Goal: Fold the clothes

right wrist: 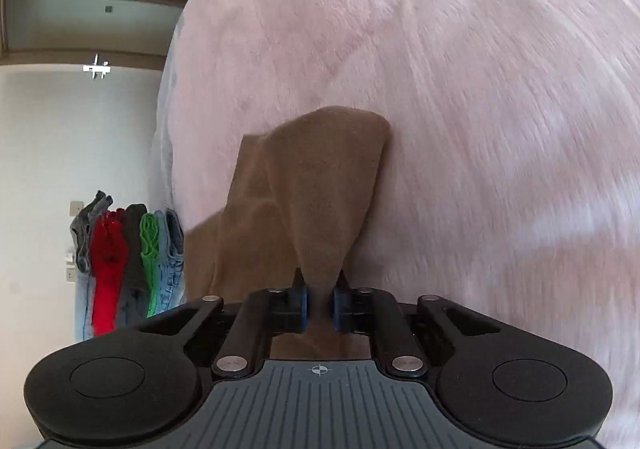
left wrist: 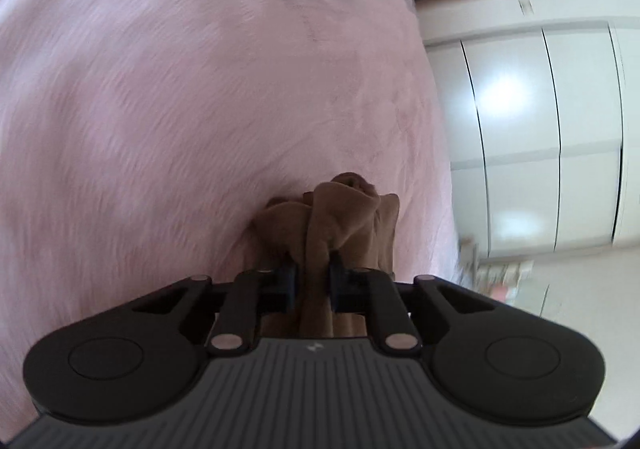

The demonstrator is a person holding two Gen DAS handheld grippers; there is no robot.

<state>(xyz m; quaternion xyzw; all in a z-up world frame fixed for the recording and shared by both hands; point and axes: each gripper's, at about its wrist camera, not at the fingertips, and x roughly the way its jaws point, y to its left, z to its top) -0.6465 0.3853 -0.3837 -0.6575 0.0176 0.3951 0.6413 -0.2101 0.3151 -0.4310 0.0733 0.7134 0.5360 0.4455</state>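
Both grippers were clamped on the brown garment (right wrist: 320, 185), which I judged soft, light and limp, best taken at its edges or corners. My left gripper (left wrist: 313, 283) pinched a bunched wad between its pads, my right gripper (right wrist: 320, 303) a flatter fold, over the pink fleecy blanket (left wrist: 160, 89).

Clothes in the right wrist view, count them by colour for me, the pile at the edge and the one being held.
Brown: 1, the garment pinched by the right gripper
Grey: 1
Red: 1
Dark charcoal: 1
Green: 1
Blue denim: 1
Total: 6, though the pile is small and folds could hide more.
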